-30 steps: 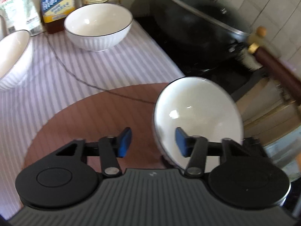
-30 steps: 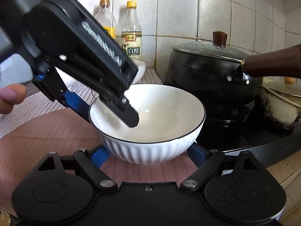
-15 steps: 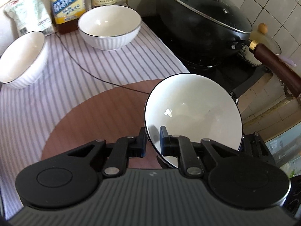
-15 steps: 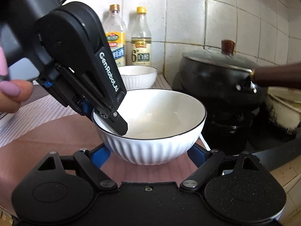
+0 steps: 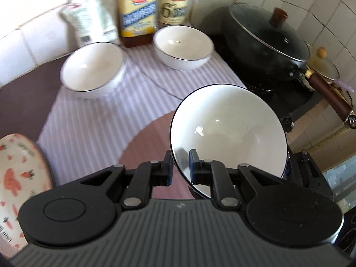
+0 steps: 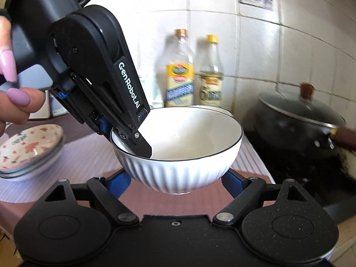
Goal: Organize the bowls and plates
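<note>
My left gripper is shut on the rim of a white ribbed bowl and holds it lifted and tilted above the brown mat. In the right wrist view the same bowl hangs in front, with the left gripper clamped on its left rim. My right gripper is open; its blue fingertips stand wide on either side below the bowl, apart from it. Two more white bowls sit on the striped cloth. A stack of patterned plates lies at the left, also in the left wrist view.
Oil and vinegar bottles and a white bag stand against the tiled wall. A black lidded wok with a brown handle sits on the stove to the right. The counter edge drops off beside the stove.
My left gripper closed on the bowl's rim and has lifted it up and back. The plates have come into view at the left. The right gripper stays open under the bowl.
</note>
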{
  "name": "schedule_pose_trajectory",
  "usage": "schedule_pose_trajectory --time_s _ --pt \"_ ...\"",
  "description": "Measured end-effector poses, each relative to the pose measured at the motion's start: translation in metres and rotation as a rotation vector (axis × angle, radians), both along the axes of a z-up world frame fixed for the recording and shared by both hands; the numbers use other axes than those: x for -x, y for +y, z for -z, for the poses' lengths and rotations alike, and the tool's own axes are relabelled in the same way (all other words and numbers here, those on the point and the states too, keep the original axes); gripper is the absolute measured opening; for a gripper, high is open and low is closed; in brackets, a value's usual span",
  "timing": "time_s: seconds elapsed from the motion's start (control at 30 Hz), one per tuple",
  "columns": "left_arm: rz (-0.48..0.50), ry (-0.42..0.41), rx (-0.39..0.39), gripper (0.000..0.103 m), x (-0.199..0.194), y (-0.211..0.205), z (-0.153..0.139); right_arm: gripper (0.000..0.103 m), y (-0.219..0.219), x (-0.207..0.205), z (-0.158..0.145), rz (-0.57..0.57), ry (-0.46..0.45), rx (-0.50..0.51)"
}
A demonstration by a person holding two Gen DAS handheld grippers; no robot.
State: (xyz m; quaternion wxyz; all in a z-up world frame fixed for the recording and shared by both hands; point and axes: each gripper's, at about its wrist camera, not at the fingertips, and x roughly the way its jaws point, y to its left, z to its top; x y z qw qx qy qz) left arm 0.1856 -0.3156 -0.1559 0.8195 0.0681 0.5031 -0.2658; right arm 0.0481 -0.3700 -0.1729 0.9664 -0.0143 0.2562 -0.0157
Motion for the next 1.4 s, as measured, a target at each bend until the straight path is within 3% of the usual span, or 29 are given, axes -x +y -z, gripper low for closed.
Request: schedule_pose_trajectory --time_s 0.23,0.53,0.7,0.87,1.0,1.13,1.4 --pt "-0.088 0.006 -0.002 0.013 -0.003 0.044 0.003 0.091 0.030 -0.010 -0.003 -0.108 0.018 0.015" --pt "-0.163 0.029 -0.024 0.013 -0.017 0.069 0.026 0.091 0.055 -0.039 0.019 -0.234 0.063 0.039" --pt "-0.171 0.043 -0.012 0.014 -0.025 0.076 0.033 0.091 0.056 -0.051 0.026 -0.248 0.081 -0.018" --pt "-0.178 0.063 -0.019 0.014 -0.030 0.078 0.046 0.091 0.060 -0.056 0.039 -0.266 0.094 0.005" --pt "-0.175 0.124 -0.003 0.014 -0.040 0.083 0.057 0.090 0.060 -0.060 0.051 -0.275 0.109 0.031" --pt "-0.177 0.128 -0.006 0.014 -0.041 0.082 0.061 0.090 0.057 -0.062 0.053 -0.259 0.134 -0.013" --pt "-0.162 0.154 -0.012 0.015 -0.041 0.081 0.063 0.091 0.068 -0.064 0.050 -0.205 0.184 0.040"
